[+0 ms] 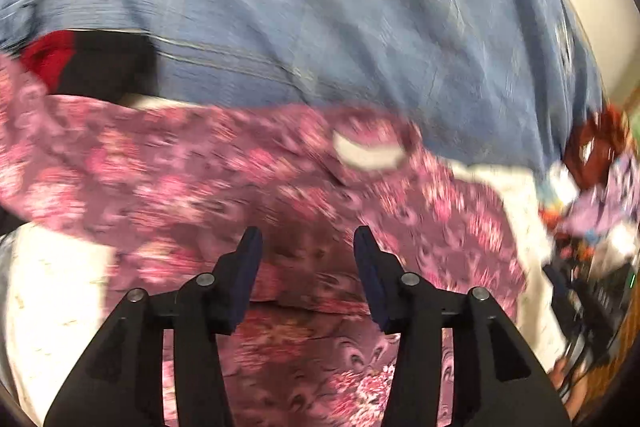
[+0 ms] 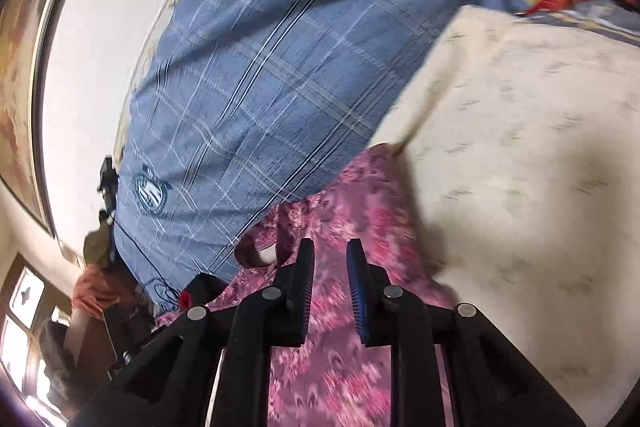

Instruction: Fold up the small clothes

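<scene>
Pink floral garment point(image 1: 224, 163), just one of it, lies spread on a cream sheet point(image 1: 52, 291) in front of both grippers, so it's on the bed surface and in nobody's grip. Going left to right in the left wrist view: a red and black cloth point(image 1: 80, 63) peeks out at the far left, one big blue plaid blanket point(image 1: 320, 27) fills the middle behind the garment, and a jumbled pile of colourful clothes point(image 1: 592, 187) sits at the right edge. Left gripper point(image 1: 308, 239): jaws apart, nothing pinched. Right gripper point(image 2: 330, 255): narrow gap between the fingers, also empty, garment beneath. No containers visible.
</scene>
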{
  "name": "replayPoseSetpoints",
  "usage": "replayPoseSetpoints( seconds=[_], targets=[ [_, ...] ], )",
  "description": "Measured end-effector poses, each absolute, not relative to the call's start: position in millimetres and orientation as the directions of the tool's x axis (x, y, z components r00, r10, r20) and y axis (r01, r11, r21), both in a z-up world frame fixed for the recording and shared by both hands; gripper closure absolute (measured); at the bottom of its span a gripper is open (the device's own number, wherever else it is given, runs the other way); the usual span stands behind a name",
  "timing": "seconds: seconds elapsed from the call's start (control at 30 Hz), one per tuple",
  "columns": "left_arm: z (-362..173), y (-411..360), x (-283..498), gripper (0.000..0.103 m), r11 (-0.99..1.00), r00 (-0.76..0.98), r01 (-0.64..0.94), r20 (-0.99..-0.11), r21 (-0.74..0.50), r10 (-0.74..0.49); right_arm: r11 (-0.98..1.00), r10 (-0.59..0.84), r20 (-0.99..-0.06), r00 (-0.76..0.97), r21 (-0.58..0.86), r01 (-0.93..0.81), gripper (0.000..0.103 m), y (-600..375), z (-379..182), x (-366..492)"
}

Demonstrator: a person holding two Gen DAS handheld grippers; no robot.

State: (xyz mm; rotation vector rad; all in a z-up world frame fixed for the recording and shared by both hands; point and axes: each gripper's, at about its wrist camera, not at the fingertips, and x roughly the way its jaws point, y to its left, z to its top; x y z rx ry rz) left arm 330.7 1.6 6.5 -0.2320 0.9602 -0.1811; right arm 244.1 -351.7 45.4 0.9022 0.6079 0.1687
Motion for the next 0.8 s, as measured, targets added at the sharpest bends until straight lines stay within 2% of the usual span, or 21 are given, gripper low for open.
replayPoseSetpoints(
  seconds=[0.07,0.1,0.17,0.2,0.23,0.3,0.43,0.53,0.63,0.8],
  targets=[
    [-19.5,-10.6,343.0,0.057,0.963,0.508,0.046,-0.824,-0.265,-0.250,0.648,0.380,-0.461,0.802,0.752,0.125,0.082,-341.1,33.7,261.3],
    [-37.4,-11.4,349.0,0.058,0.963,0.464,0.018,-0.851,-0.270,-0.248,0.656,0.387,-0.490,0.781,0.742,0.140,0.078,-335.5,22.5,270.1],
    [-45.1,-15.6,348.5,0.057,0.968,0.518,0.021,-0.825,-0.252,-0.226,0.693,0.377,-0.582,0.720,0.693,0.198,0.077,-327.1,-7.8,283.5],
    [-44.5,-18.9,349.3,0.051,0.969,0.515,0.037,-0.826,-0.244,-0.228,0.720,0.352,-0.567,0.744,0.673,0.172,0.088,-325.7,-10.8,280.7],
    [-44.4,-19.4,350.2,0.049,0.967,0.510,0.040,-0.827,-0.252,-0.237,0.726,0.338,-0.536,0.773,0.671,0.148,0.087,-325.4,-11.2,275.4],
    [-42.6,-16.9,352.0,0.046,0.959,0.503,0.037,-0.824,-0.282,-0.262,0.716,0.341,-0.532,0.775,0.681,0.152,0.087,-326.5,-11.9,273.9],
    [-29.0,6.8,341.7,0.047,0.938,0.492,-0.001,-0.817,-0.345,-0.300,0.751,0.310,-0.550,0.775,0.641,0.155,0.087,-320.6,-8.9,271.1],
    [-7.1,33.3,327.9,0.047,0.943,0.528,-0.019,-0.804,-0.331,-0.272,0.752,0.305,-0.546,0.780,0.641,0.154,0.087,-316.6,-8.4,273.1],
    [14.3,86.0,316.1,0.043,0.945,0.598,-0.092,-0.776,-0.314,-0.200,0.734,0.318,-0.530,0.786,0.663,0.150,0.087,-321.2,-9.7,272.6],
    [25.0,210.5,304.2,0.041,0.844,0.661,-0.289,-0.732,-0.453,-0.167,0.746,0.304,-0.538,0.786,0.648,0.155,0.087,-319.4,-7.9,272.3]
  ],
)
